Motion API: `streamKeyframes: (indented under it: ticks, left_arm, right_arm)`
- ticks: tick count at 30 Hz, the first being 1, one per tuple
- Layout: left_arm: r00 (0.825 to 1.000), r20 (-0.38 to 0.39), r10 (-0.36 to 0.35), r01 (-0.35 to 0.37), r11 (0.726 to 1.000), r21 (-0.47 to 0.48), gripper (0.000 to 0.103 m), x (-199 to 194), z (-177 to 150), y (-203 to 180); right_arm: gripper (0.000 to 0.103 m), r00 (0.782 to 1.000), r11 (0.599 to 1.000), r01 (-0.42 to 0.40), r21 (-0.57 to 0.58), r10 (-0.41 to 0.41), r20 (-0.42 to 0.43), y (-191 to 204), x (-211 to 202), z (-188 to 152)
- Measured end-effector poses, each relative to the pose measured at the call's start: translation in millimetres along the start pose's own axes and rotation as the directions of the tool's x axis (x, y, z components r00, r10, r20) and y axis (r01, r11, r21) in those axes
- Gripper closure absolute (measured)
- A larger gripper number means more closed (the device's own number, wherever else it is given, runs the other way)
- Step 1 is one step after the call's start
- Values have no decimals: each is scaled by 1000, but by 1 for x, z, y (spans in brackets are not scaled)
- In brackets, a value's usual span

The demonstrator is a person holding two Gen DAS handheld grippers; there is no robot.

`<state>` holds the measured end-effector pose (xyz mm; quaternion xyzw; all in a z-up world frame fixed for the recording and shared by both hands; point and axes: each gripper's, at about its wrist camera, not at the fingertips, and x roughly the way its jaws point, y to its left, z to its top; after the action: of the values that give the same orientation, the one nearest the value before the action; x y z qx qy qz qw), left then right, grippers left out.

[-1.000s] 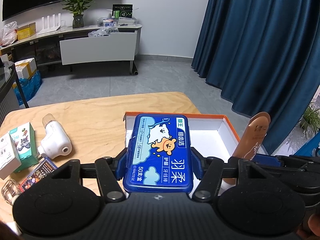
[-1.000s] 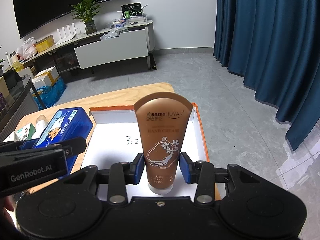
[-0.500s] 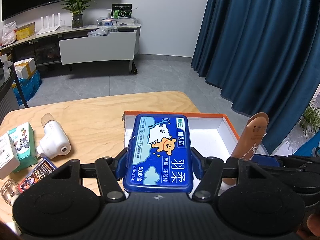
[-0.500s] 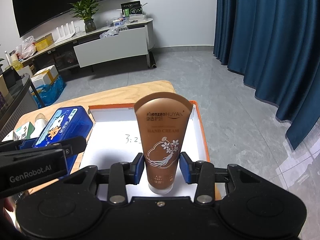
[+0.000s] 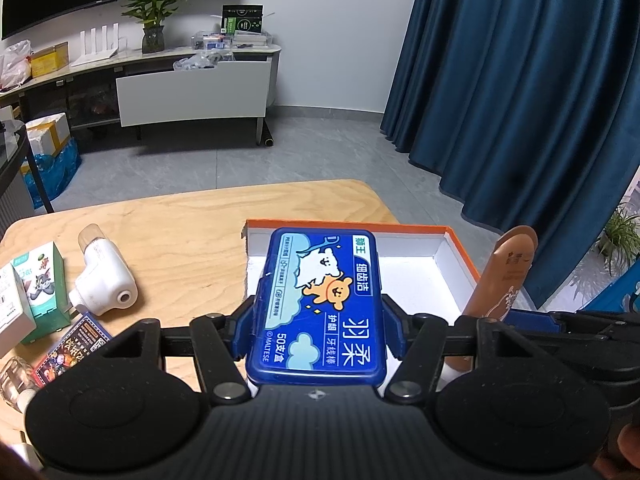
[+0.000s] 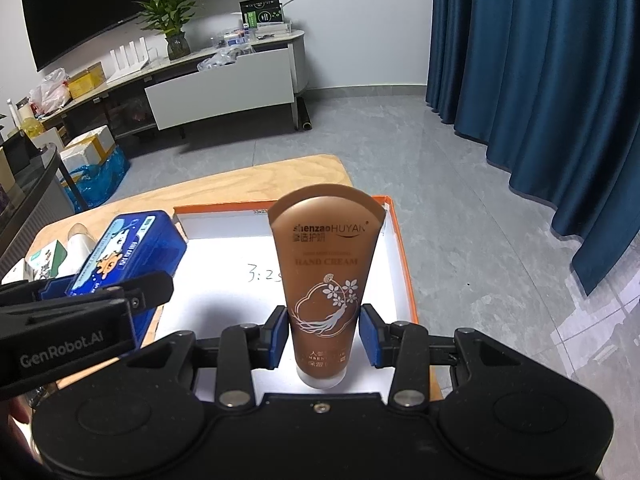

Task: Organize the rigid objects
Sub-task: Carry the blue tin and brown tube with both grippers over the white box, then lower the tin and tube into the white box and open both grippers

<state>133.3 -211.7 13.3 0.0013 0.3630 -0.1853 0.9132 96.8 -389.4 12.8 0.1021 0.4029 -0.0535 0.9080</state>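
My left gripper [image 5: 318, 330] is shut on a blue plastic floss-pick box [image 5: 320, 304] with a cartoon bear label, held over the left edge of the orange-rimmed white tray [image 5: 452, 258]. My right gripper [image 6: 324, 338] is shut on a brown hand cream tube [image 6: 326, 276], cap toward me, above the tray's white floor [image 6: 224, 284]. The tube [image 5: 506, 276] shows at the right in the left wrist view. The blue box [image 6: 124, 256] and the left gripper's body show at the left in the right wrist view.
On the wooden table [image 5: 180, 224] left of the tray lie a white handheld device [image 5: 102, 276], a green cartoon carton [image 5: 40, 280], a white box [image 5: 10, 308], a colourful card pack [image 5: 72, 344] and a clear bottle [image 5: 14, 378]. Beyond are grey floor and blue curtains.
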Motion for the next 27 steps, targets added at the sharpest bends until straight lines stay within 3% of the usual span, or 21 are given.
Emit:
streamKeyframes:
  ticks: [9,11,12,17,27]
  left_arm:
    - [1000,-13,7,-7,1000,5,40,5,0,-1]
    - [1000,-16,7,-7,1000,8,40,6,1,-1]
    - [1000,-17,7,-7,1000,12,40,7,1,-2]
    - [1000,-28,4,-3,1000,26,40,15,1,-6]
    - [994,-105,-7,7,1000,-3,39,60,14,-13]
  right_arm:
    - [51,1000,1000,-5,-25,5,-20,0,23,10]
    - [36,1000,999,8,-33,-8,8,0,23,11]
    - [35,1000,999,17,-29,-16,27,-1,22,11]
    - [35,996,1000,10,13,-11,89,-12,9,10]
    - [35,993,999,7,53,-14,118,-25,-9,4]
